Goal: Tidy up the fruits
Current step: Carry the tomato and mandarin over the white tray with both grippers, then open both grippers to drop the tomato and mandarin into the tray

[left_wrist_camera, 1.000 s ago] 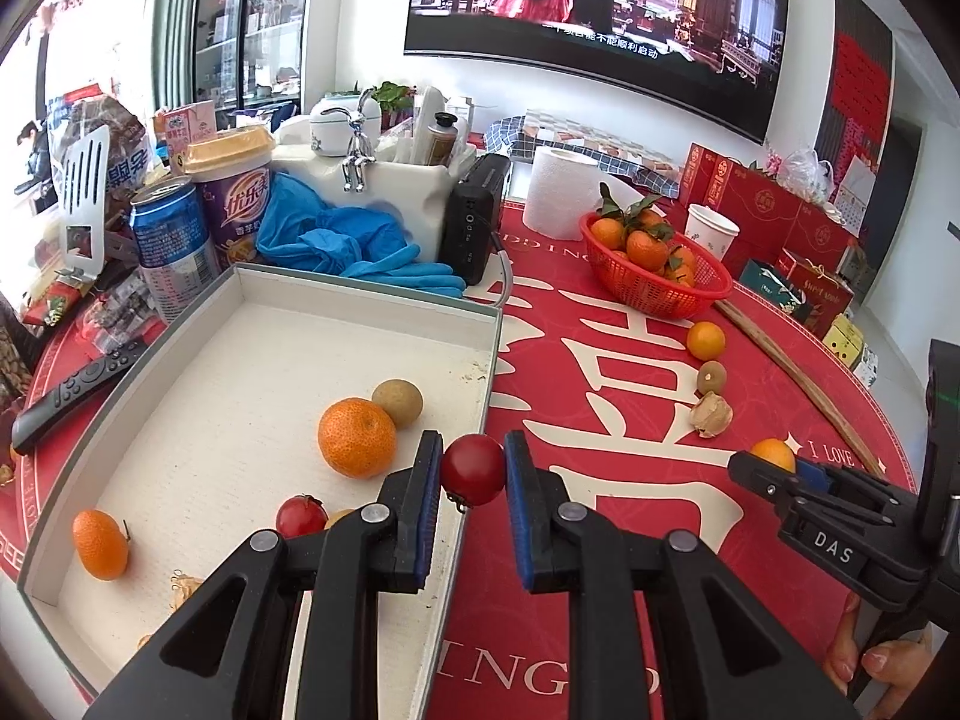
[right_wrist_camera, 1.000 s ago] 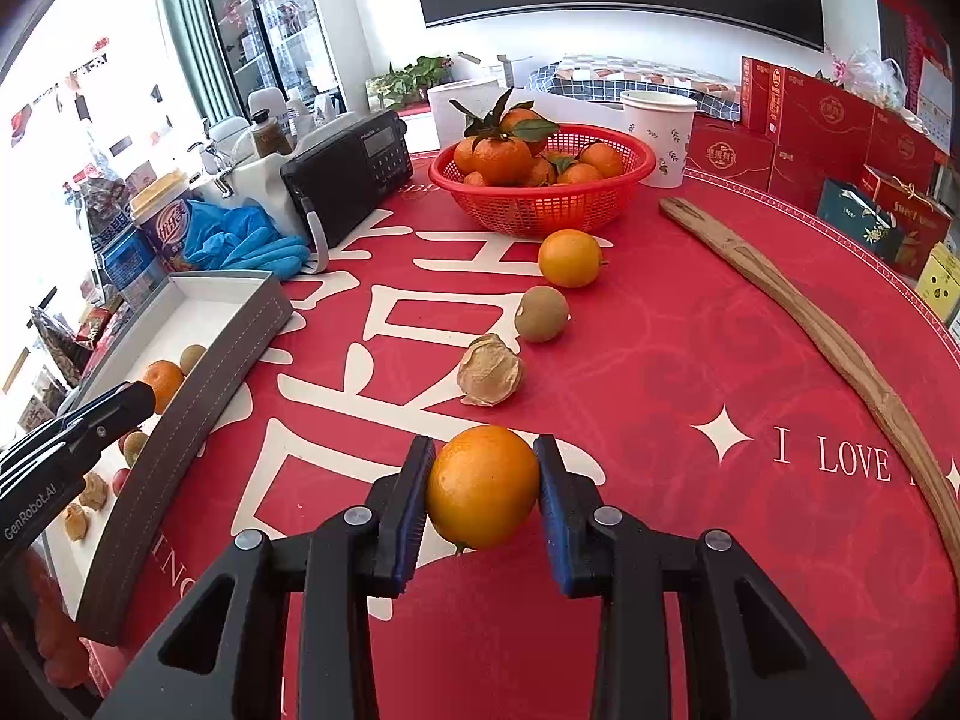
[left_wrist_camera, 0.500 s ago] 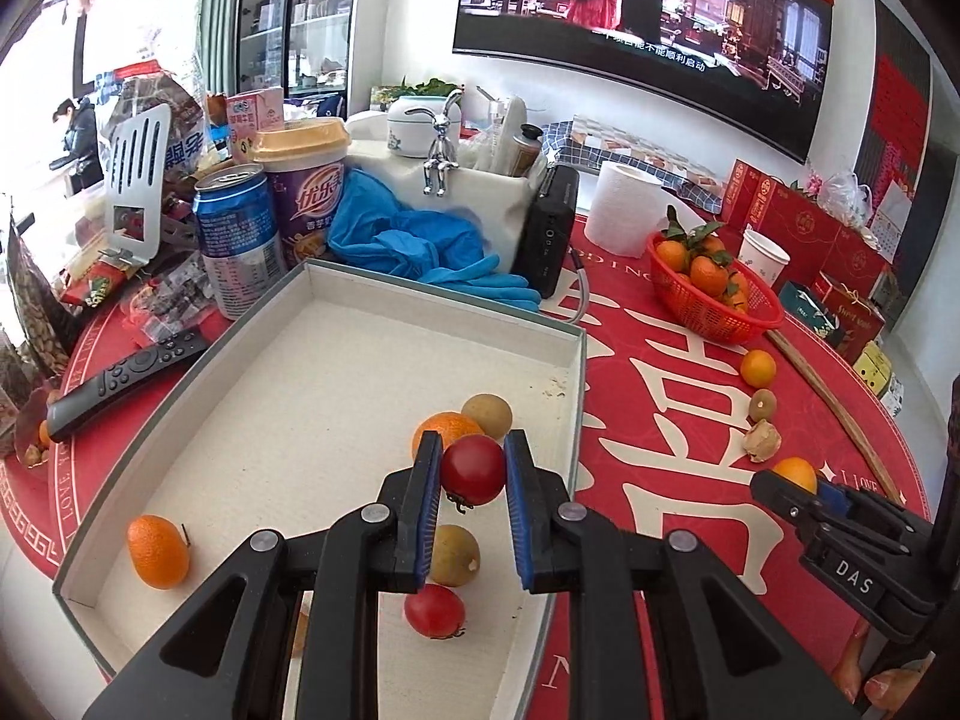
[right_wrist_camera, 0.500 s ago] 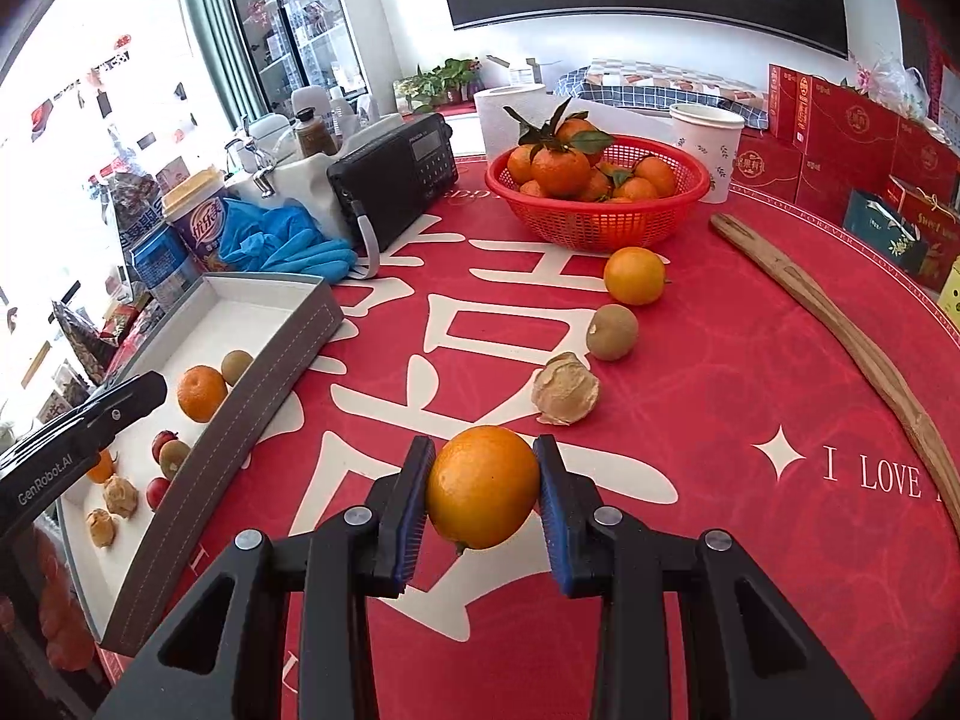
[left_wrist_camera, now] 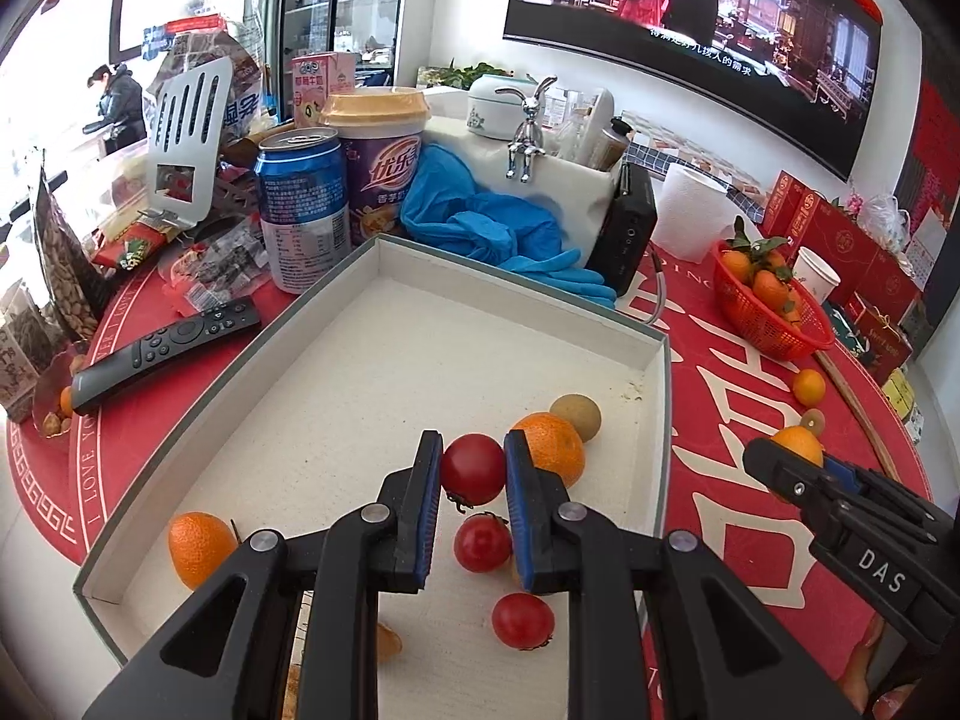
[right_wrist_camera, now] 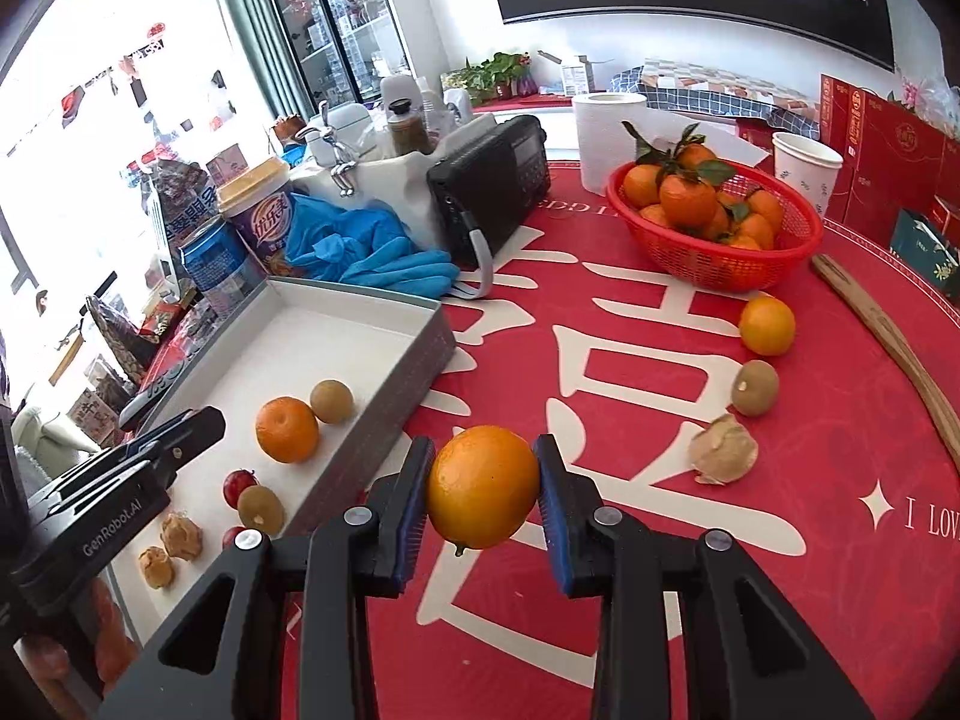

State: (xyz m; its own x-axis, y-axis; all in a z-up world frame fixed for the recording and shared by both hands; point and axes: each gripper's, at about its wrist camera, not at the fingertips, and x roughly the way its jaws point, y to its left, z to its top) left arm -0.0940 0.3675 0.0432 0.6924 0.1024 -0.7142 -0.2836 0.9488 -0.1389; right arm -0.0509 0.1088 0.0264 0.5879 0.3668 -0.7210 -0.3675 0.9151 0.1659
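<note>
My left gripper point(left_wrist_camera: 473, 468) is shut on a red cherry tomato point(left_wrist_camera: 474, 468), held above the grey tray point(left_wrist_camera: 663, 420). On the tray's white floor lie two more tomatoes point(left_wrist_camera: 483, 542), an orange point(left_wrist_camera: 555, 447), a kiwi point(left_wrist_camera: 576, 415) and a second orange point(left_wrist_camera: 198, 546) at the near left. My right gripper point(right_wrist_camera: 483, 495) is shut on an orange point(right_wrist_camera: 483, 495) above the red mat, just right of the tray point(right_wrist_camera: 384, 414). On the mat to the right lie an orange point(right_wrist_camera: 767, 325), a kiwi point(right_wrist_camera: 755, 387) and a papery husk fruit point(right_wrist_camera: 723, 450).
A red basket point(right_wrist_camera: 720, 264) of tangerines stands at the back right near a paper cup point(right_wrist_camera: 805, 171) and a wooden stick point(right_wrist_camera: 882, 324). Behind the tray are blue gloves point(left_wrist_camera: 498, 228), a black radio point(right_wrist_camera: 492, 186), a blue can point(left_wrist_camera: 300, 204), a purple cup point(left_wrist_camera: 384, 162) and a remote point(left_wrist_camera: 162, 348).
The left gripper carried the tomato leftward from the tray's right rim to over the tray's fruits. The right gripper brought its orange left, closer to the tray's side.
</note>
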